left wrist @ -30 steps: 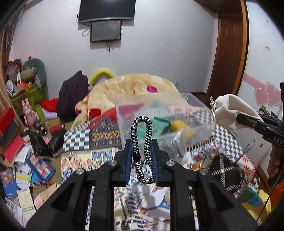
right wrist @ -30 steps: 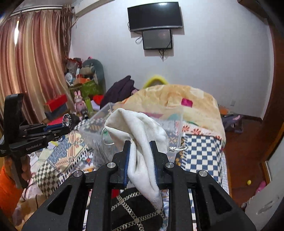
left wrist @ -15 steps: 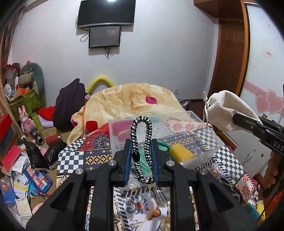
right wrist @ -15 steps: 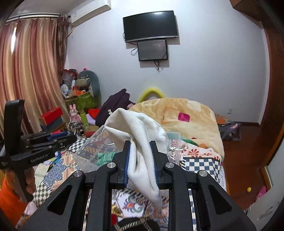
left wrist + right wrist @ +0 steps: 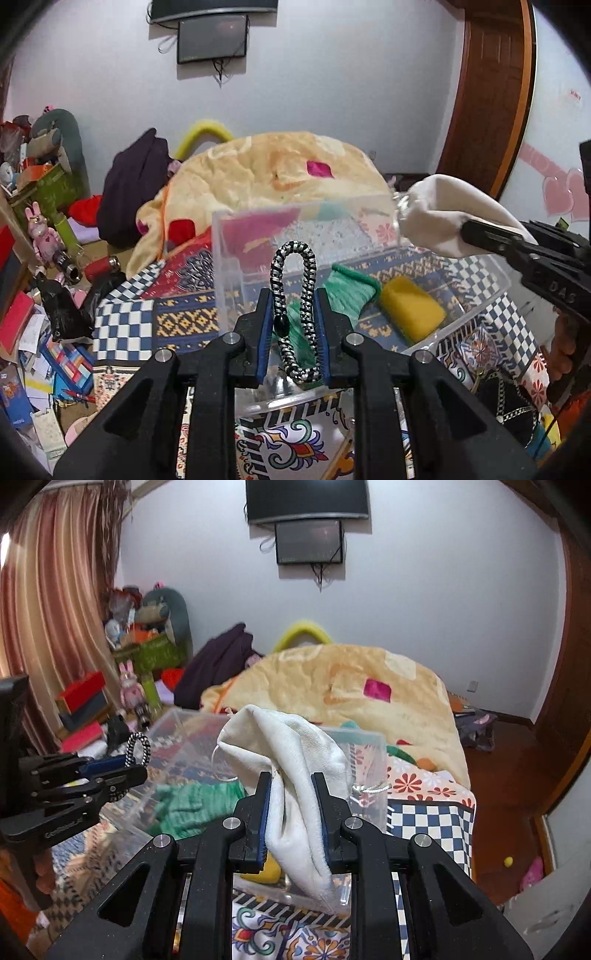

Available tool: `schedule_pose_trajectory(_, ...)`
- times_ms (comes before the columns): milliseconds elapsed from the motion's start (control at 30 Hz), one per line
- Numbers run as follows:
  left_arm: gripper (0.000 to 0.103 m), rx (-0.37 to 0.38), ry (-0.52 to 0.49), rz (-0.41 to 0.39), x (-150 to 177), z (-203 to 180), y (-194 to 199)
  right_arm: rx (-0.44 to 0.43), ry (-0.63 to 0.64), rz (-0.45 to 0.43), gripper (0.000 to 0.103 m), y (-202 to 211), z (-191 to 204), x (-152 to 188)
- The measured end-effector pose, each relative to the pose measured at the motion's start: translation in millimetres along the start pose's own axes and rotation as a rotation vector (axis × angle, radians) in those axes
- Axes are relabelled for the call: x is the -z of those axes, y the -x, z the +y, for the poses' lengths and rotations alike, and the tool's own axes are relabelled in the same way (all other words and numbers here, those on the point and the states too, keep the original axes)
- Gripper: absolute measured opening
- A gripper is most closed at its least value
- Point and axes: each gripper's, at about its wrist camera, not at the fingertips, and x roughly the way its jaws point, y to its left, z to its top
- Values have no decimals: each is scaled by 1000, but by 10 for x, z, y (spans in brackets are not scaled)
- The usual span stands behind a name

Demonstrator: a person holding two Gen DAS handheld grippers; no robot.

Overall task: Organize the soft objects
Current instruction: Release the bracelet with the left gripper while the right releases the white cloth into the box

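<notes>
Left gripper [image 5: 293, 325] pinching braided cord [image 5: 294, 291] above clear bin [image 5: 476, 317] near rim, right gripper [image 5: 293, 814] clamping white pouch [image 5: 295, 760] over far edge, green cloth [image 5: 351, 291] and sponge [image 5: 412, 308] inside.

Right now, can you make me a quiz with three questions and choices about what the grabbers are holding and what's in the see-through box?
1. Where is the yellow sponge block?
A. inside the clear plastic box
B. on the floor
C. in the right gripper

2. What colours is the braided cord loop?
A. red and blue
B. black and white
C. all green

3. What is the left gripper doing?
A. open and empty
B. shut on the cord loop
C. shut on the white drawstring cloth pouch

Answers: 1 A, the sponge lies within the box walls beside the green knitted cloth. 2 B, its weave is black and white. 3 B, its fingers press the loop from both sides; the pouch sits in the right gripper.
</notes>
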Motion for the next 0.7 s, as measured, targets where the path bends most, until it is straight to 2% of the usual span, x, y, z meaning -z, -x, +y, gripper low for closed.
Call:
schedule_pose_trajectory(167,21,3,-15,18,25,-34,-90,17,23,71,19,-174,-1,24)
schedule_pose_trajectory(300,38,-8,-18,18,39,-43,-109,24,32,99,20,-206,2,56)
schedule_pose_trajectory(367,41,-11,-19,14,40,-40,-102,23,42,105,21,-197,15,67)
schedule_pose_trajectory(467,43,-4,-17,12,42,-51,-72,19,50,108,29,-170,28,63)
schedule_pose_trajectory(633,57,-4,-26,-9,40,-84,42,23,61,74,52,-20,37,50)
schedule_pose_trajectory(700,60,-3,-28,-21,30,-101,105,14,58,55,58,56,30,35)
